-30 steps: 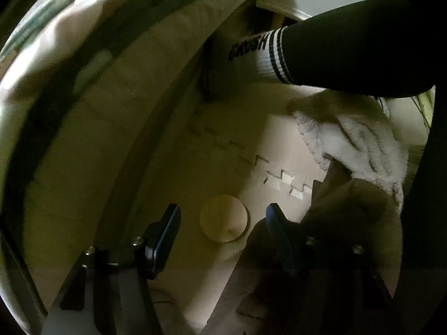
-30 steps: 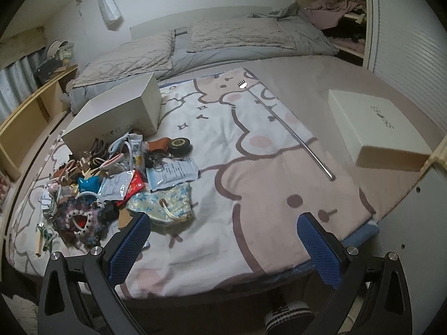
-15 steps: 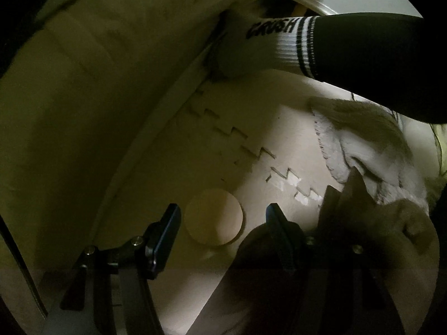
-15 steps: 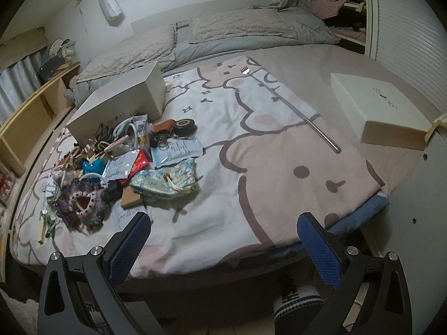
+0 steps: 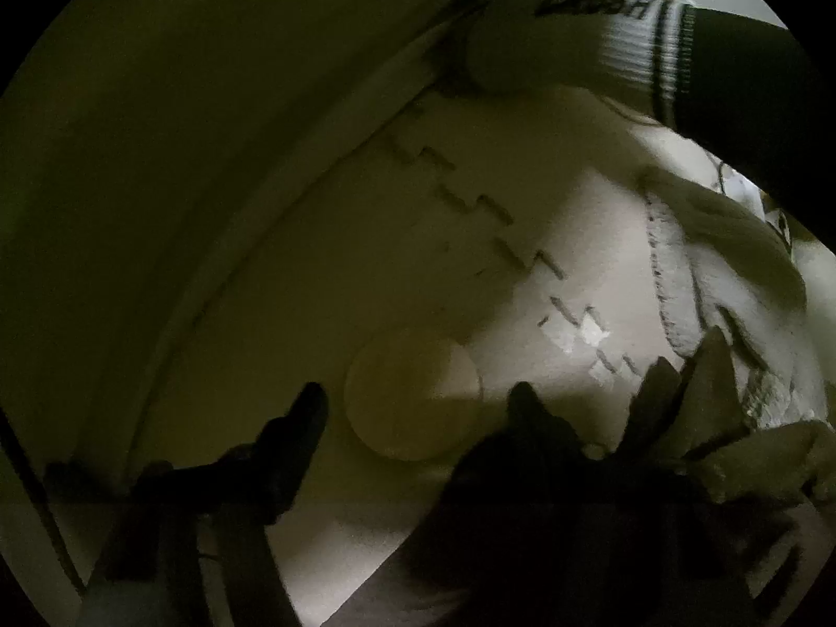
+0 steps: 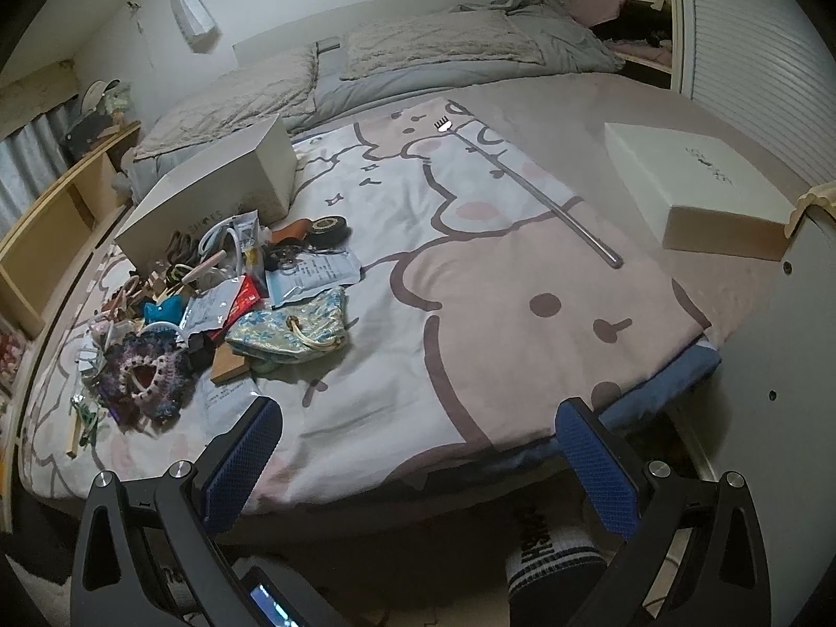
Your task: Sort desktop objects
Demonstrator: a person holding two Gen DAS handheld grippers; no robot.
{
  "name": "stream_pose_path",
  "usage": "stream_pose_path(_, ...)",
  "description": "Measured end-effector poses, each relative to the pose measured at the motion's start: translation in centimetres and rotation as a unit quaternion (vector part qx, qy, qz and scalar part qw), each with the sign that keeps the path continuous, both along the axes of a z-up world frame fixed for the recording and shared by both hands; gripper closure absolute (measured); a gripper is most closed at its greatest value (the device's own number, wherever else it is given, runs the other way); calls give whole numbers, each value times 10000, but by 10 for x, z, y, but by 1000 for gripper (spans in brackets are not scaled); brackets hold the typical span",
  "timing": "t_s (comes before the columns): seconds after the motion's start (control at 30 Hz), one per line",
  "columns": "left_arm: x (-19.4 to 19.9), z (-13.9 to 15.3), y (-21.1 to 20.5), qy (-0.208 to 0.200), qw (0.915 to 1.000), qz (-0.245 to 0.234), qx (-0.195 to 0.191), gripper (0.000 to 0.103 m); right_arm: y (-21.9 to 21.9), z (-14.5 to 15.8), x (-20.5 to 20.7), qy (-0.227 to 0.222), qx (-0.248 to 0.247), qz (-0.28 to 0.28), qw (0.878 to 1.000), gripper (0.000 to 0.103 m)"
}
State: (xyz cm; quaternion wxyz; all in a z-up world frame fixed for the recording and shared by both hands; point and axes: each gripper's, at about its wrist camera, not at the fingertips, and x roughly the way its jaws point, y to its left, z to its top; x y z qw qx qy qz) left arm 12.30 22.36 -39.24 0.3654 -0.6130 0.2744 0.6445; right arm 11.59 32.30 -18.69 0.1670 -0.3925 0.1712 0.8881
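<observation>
disc pickup off the floor is the likely step: pale flat round disc [image 5: 413, 399] lies on the cream foam floor mat [image 5: 522, 240], between and just ahead of the fingertips of the left gripper [image 5: 415, 407], which points straight down at it. view is dark, but the two black fingers [image 5: 308, 413] stand spread, one either side of the disc, nothing pinched; the jaws have just been opening, with the disc lying below the gap, not between the pads. to do it well: centre the gap over the disc, go down until both tips reach the mat, then close on the disc's edges. it looks thin and flat, so the tips may skate over it; tilting one tip under the rim may help. white knitted cloth [image 5: 731, 287] lies well off past the right finger, and the person's foot in a white striped sock [image 5: 585, 52] is far ahead of the tips, both clear of the grab. right gripper [image 6: 418, 465] hovers with blue-padded fingers [image 6: 245, 465] spread wide and empty; the pile of mixed small items [image 6: 219, 303] on the cartoon bedsheet [image 6: 496, 313] lies ahead of its left finger, beside an open white cardboard box [image 6: 224, 188].
</observation>
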Motion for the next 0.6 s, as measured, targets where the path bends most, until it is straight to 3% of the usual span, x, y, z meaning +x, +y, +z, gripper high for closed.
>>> stream_pose_path(0.3,-1,-31,3,-293,9990,-51,-324,21,5,-6,2,-56,-40,-31,10000,0)
stream_pose_path(0.6,1,-50,5,-603,9974,-19,-391,18,14,-8,8,-41,-141,-145,9998,0)
